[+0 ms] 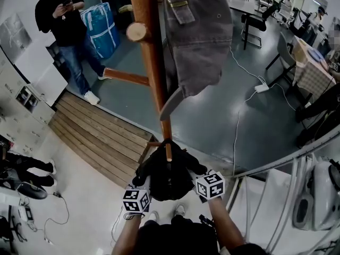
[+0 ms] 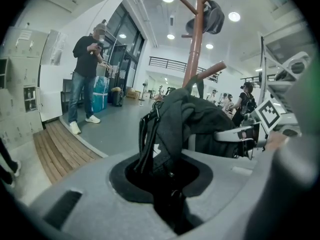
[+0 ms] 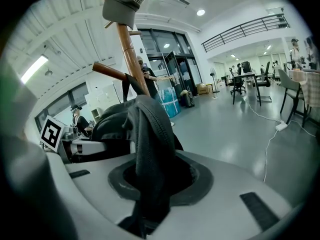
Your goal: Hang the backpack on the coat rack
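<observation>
A black backpack [image 1: 167, 174] hangs low against the wooden coat rack [image 1: 151, 52], under a short peg [image 1: 168, 152]. Its top loop [image 3: 131, 84] runs up to that peg [image 3: 112, 73]. My left gripper [image 1: 142, 182] is shut on the pack's left side, with a strap and dark fabric [image 2: 170, 134] bunched between its jaws. My right gripper [image 1: 197, 171] is shut on the right side, and a fold of the black cloth [image 3: 147, 144] fills its jaws. The fingertips of both are hidden by fabric. A grey cap [image 1: 196, 31] hangs on a higher peg.
A person in a black shirt [image 1: 66, 31] stands beyond the rack beside a blue bag [image 1: 101, 28]. A slatted wooden platform [image 1: 95, 134] lies at the left. A white cable and power strip [image 1: 261, 87] cross the grey floor. A curved rail [image 1: 287, 161] and chairs [image 1: 255, 20] are at the right.
</observation>
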Demonstrator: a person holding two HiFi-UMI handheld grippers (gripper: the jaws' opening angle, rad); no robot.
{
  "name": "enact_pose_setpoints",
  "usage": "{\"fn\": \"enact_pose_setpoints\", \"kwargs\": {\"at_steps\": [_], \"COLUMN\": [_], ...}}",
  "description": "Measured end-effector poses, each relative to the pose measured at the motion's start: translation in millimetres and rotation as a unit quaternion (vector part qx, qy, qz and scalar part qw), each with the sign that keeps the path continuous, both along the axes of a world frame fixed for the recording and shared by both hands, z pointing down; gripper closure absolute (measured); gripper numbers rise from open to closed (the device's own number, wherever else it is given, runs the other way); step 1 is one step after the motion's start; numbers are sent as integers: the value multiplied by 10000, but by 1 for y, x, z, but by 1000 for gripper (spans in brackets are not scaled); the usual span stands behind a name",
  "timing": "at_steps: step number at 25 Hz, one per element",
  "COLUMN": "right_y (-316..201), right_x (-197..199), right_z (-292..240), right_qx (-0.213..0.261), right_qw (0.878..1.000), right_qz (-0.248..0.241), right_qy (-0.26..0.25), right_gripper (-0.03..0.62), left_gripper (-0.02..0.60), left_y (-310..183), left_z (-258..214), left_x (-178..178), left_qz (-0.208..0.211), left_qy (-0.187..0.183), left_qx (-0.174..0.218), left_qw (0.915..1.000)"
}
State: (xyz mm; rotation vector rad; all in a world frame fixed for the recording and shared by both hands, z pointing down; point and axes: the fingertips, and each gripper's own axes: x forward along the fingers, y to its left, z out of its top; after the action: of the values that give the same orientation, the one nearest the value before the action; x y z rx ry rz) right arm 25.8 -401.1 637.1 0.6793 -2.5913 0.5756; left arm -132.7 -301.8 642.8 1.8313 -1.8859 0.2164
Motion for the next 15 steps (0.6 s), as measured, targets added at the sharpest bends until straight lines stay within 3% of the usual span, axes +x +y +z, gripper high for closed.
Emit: {"fn": "enact_pose_setpoints", "kwargs": {"at_steps": [15], "right_y": [-5], "right_x": [3], "right_z": [6], "right_qx": [175], "right_qw": [9995], "right_qz": [102], "right_qy": [262], "right_gripper": [461], "left_gripper": [456], "left_y": [-2], "left_z": [5], "left_x": [-5], "left_qz": [93], "left_qy": [-360], "left_qx": [-62], "left_qw": [9993]}}
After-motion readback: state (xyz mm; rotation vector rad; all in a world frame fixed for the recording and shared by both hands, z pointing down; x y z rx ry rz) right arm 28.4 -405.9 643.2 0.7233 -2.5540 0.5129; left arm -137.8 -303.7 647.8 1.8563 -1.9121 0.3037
